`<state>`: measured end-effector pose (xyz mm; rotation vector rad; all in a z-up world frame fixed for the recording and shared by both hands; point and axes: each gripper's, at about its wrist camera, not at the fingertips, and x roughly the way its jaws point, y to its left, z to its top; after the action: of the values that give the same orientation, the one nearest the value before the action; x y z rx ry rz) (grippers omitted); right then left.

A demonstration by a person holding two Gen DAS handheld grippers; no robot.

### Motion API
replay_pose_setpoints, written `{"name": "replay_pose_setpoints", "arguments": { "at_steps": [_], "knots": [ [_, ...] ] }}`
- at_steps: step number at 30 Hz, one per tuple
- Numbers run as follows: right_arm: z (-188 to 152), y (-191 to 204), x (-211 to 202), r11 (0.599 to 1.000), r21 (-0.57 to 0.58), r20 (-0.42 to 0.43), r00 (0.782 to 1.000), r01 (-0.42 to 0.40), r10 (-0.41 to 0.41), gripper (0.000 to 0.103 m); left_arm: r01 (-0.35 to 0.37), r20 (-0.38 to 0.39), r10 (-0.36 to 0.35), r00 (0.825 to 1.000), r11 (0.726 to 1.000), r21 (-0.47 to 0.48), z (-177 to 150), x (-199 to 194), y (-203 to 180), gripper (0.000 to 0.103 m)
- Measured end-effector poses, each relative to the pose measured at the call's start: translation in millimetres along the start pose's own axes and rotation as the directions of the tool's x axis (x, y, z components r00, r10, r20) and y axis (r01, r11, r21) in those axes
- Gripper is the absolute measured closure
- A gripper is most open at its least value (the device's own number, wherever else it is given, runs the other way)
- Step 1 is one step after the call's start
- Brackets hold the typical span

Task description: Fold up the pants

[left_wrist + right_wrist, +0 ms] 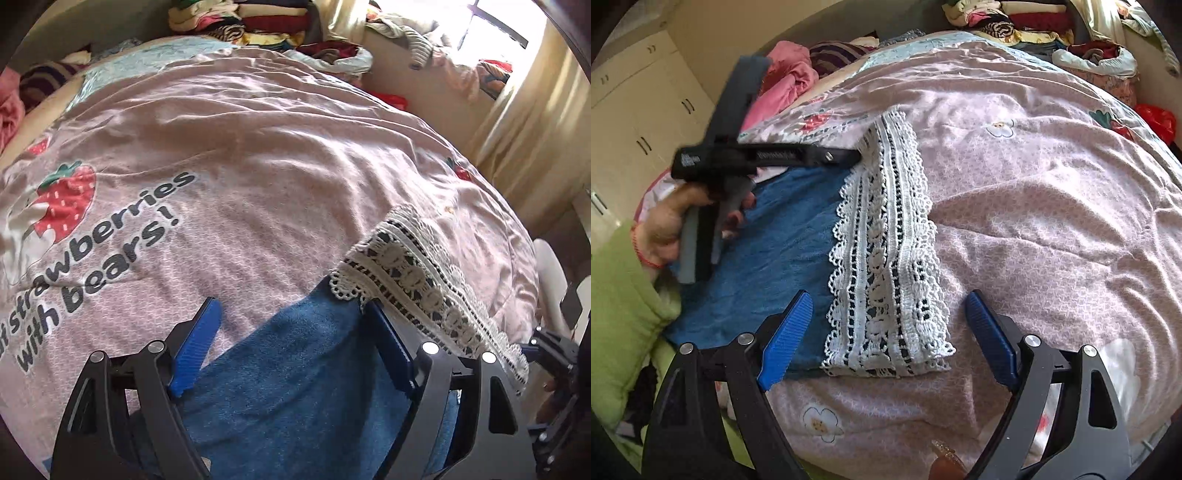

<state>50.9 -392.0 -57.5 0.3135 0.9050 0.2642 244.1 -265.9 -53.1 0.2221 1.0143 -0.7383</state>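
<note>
Left tongs (291,347) spread over blue pants (295,387), right tongs (886,339) spread, bedsheet (258,166) reading "strawberries with bears!"

The pants (757,266) lie on the bedspread (1034,184), their lace hem (886,258) at their 3 o'clock edge. The right gripper (886,332) hovers at the hem's 6 o'clock end; the left gripper (846,157) reaches its 12 o'clock end. A heap of clothes (1015,22) sits beyond the bedspread at 12 o'clock, cupboards (639,110) at 9 o'clock.
</note>
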Motion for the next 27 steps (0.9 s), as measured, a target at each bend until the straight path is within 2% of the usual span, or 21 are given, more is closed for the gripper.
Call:
{"name": "replay_pose_setpoints", "arguments": {
  "at_steps": [1, 2, 3, 4, 6, 7, 8, 10, 12, 18, 23, 27],
  "knots": [
    [0, 0, 0, 1.000, -0.006, 0.005, 1.000, 0.001, -0.001, 0.039, 0.017, 0.002, -0.017, 1.000, 1.000, -0.002, -1, 0, -1, 0.040],
    [2, 0, 1, 1.000, -0.006, 0.006, 1.000, -0.006, 0.006, 0.042, 0.034, 0.003, -0.034, 0.999, 0.999, -0.007, -1, -1, -2, 0.045],
    [3, -1, 1, 1.000, -0.005, 0.008, 1.000, -0.025, 0.025, 0.050, 0.055, -0.001, -0.055, 0.998, 0.998, -0.011, -1, -2, -5, 0.057],
    [4, 0, 2, 0.999, -0.007, 0.005, 0.999, -0.048, 0.048, 0.053, 0.070, -0.005, -0.070, 0.998, 0.998, -0.010, -1, -2, -7, 0.069],
    [6, 2, 6, 0.997, -0.026, 0.007, 0.998, -0.070, 0.070, 0.054, 0.070, -0.018, -0.070, 0.997, 0.997, 0.007, -1, 0, -16, 0.079],
    [6, 2, 9, 0.997, -0.033, 0.003, 0.997, -0.074, 0.074, 0.059, 0.062, -0.026, -0.061, 0.998, 0.998, 0.013, 0, 1, -19, 0.083],
    [7, 2, 11, 0.997, -0.032, -0.001, 0.997, -0.075, 0.075, 0.063, 0.057, -0.029, -0.056, 0.998, 0.998, 0.015, 1, 2, -21, 0.085],
    [10, 4, 12, 0.993, -0.036, -0.007, 0.994, -0.110, 0.110, 0.081, 0.055, -0.026, -0.055, 0.998, 0.998, 0.008, -1, -1, -23, 0.088],
    [13, 9, 10, 0.990, -0.051, -0.005, 0.991, -0.132, 0.132, 0.085, 0.074, -0.007, -0.074, 0.997, 0.997, -0.005, -3, -4, -20, 0.090],
    [24, 52, -8, 0.969, -0.165, 0.030, 0.981, -0.182, 0.189, 0.087, 0.174, 0.089, -0.168, 0.982, 0.982, -0.072, -10, -34, -3, 0.091],
    [32, 100, -14, 0.937, -0.264, 0.026, 0.970, -0.228, 0.244, 0.087, 0.194, 0.172, -0.175, 0.969, 0.975, -0.103, -23, -73, 16, 0.091],
    [34, 143, -10, 0.899, -0.348, -0.004, 0.959, -0.266, 0.282, 0.087, 0.212, 0.235, -0.172, 0.957, 0.964, -0.161, -48, -105, 46, 0.091]
  ]
}}
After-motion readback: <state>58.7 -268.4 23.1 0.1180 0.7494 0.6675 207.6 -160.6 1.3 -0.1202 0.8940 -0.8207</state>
